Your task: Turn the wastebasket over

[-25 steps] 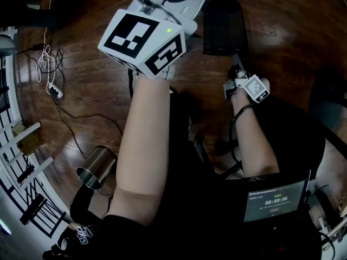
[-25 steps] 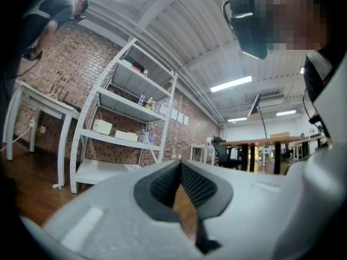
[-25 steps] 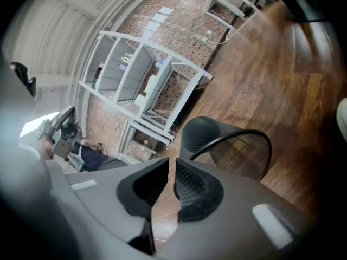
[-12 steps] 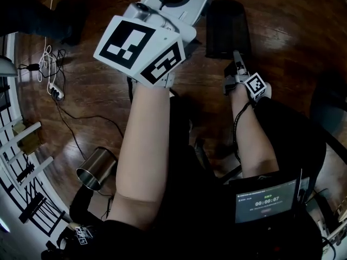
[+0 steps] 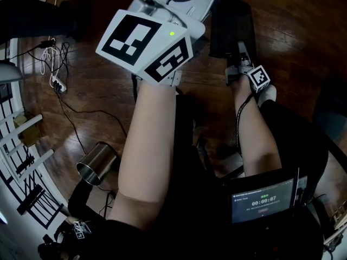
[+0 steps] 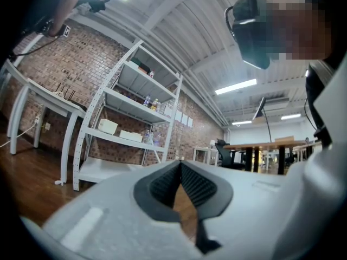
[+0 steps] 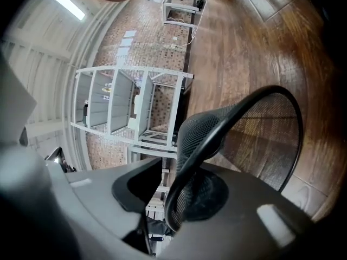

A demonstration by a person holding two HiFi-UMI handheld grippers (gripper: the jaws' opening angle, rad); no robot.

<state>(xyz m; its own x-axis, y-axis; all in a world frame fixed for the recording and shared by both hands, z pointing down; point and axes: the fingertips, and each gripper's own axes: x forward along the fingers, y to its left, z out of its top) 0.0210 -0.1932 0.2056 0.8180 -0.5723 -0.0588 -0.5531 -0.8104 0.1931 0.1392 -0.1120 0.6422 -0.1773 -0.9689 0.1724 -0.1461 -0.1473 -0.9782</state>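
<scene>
I look down on a dark wood floor [image 5: 92, 102]. The black mesh wastebasket [image 5: 230, 23] sits on it at the top of my head view, directly ahead of my right gripper [image 5: 242, 53]. In the right gripper view the basket's wire rim [image 7: 217, 131] runs between the jaws, lying against one pad with a gap to the other. Those jaws have just been opening wide and then easing in a little, and they are not clamped. My left gripper [image 6: 180, 167], raised close to my head camera, has its tips together on nothing.
</scene>
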